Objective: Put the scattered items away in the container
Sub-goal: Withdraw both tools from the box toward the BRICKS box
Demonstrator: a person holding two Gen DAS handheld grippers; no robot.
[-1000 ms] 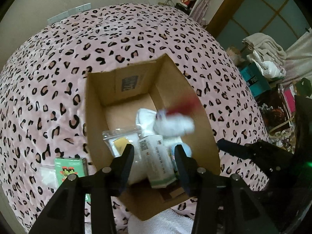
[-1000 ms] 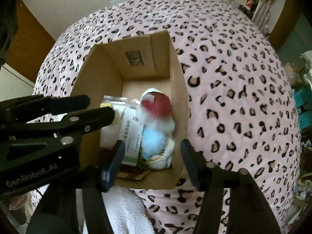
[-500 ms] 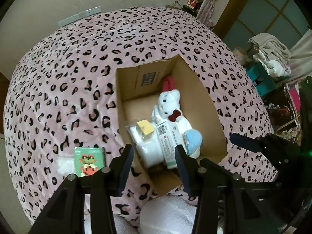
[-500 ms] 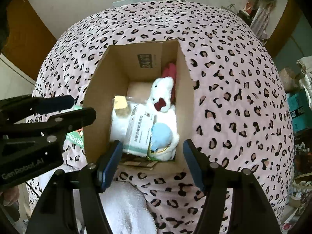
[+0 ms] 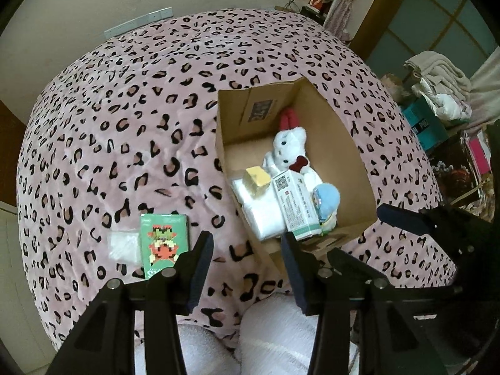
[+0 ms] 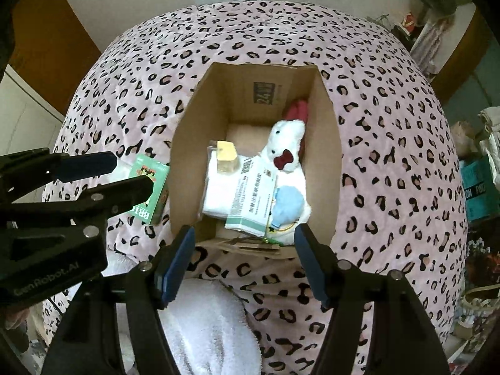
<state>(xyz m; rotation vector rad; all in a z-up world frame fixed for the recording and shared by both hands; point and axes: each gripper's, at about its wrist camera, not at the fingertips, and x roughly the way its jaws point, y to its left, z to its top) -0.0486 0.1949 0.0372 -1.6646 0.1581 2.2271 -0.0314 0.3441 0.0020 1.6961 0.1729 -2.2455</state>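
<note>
Nearby, green box [image 5: 164, 241] lies outside the filled carton [image 5: 337, 143].

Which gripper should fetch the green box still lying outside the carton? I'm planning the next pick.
Probably the left gripper: it is empty, and the green box lies just beyond its left finger, while the right gripper faces the carton.

Green box [image 6: 151, 187] partly behind left gripper [image 6: 122, 176]
</note>
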